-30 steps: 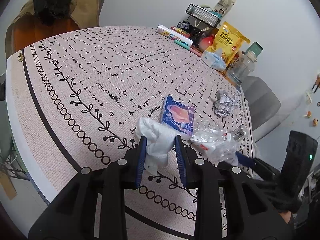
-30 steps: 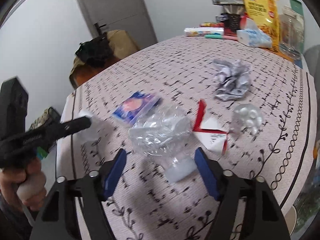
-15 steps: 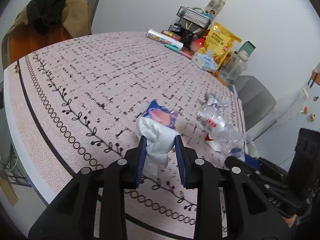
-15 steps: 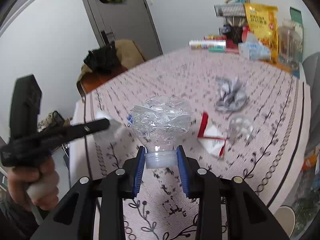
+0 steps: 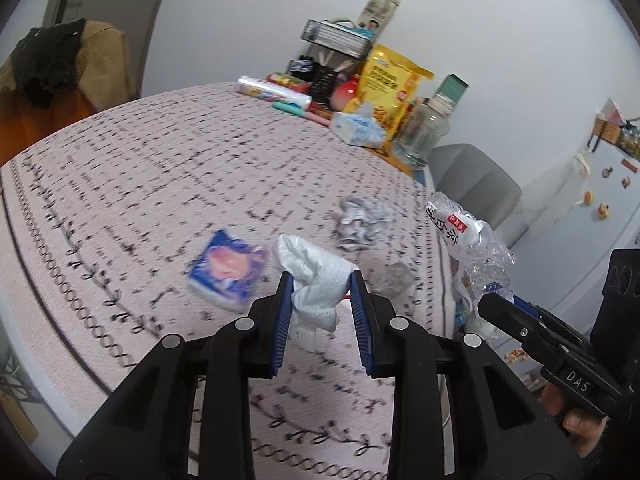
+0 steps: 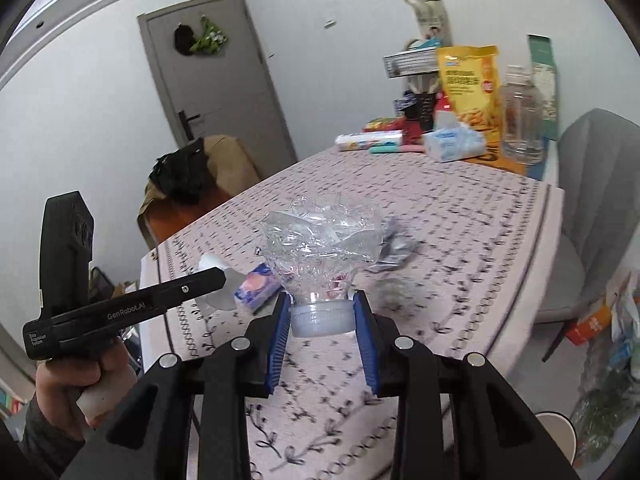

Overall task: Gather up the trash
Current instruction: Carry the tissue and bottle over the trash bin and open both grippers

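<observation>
My left gripper (image 5: 321, 285) is shut on a crumpled white tissue (image 5: 316, 276) and holds it above the table's near part. My right gripper (image 6: 322, 312) is shut on the neck of a crushed clear plastic bottle (image 6: 320, 246), lifted off the table; the bottle also shows at the right of the left wrist view (image 5: 468, 240). On the patterned tablecloth (image 5: 140, 184) lie a blue-and-pink packet (image 5: 228, 268), a crumpled silver wrapper (image 5: 360, 220) and a small clear plastic piece (image 5: 390, 278).
At the table's far end stand a yellow snack bag (image 5: 390, 80), a tissue pack (image 5: 356, 126), a clear jar (image 5: 424, 132) and a wire rack (image 5: 336, 38). A grey chair (image 6: 592, 200) is on the right, a chair with clothes (image 5: 52, 68) at far left.
My right gripper closed on the bottle's neck and lifted it off the table. Both grippers have risen and pulled back, the left still holding the tissue.
</observation>
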The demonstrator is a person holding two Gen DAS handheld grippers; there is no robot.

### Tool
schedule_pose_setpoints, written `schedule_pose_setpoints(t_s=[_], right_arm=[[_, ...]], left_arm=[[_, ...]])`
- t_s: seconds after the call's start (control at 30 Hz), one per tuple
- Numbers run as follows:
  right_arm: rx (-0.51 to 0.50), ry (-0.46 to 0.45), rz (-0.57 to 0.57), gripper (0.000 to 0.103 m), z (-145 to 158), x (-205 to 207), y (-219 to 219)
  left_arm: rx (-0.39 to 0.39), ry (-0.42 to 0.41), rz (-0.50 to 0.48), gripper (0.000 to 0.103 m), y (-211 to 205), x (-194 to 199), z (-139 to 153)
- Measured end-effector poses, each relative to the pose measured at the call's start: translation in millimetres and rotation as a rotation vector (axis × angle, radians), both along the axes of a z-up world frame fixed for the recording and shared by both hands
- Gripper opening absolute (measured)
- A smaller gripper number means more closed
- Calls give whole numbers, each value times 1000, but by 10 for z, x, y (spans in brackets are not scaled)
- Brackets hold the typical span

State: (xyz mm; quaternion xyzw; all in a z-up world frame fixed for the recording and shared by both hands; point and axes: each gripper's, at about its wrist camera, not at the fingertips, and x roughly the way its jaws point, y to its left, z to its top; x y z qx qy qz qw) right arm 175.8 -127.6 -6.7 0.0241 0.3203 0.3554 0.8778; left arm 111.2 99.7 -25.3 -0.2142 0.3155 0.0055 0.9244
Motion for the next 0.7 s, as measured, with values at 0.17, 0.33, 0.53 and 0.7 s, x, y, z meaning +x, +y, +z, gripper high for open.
schedule_pose_setpoints(t_s=[0.17,0.33,0.53,0.7], right_arm=[[2,7,-87,32,10,13,-367],[-10,15,-177,32,-28,30,-740],[-18,45,-298,32,-151,38,-1291],[-28,102,-396,32,-358,76,-1718]], left_arm=[[4,-10,-58,29,-263,137,50],[2,-5,-136,29,-603,319,49],[10,8,-232,29,-1074,543,31],[21,30,-302,28,-1465,686,-28]])
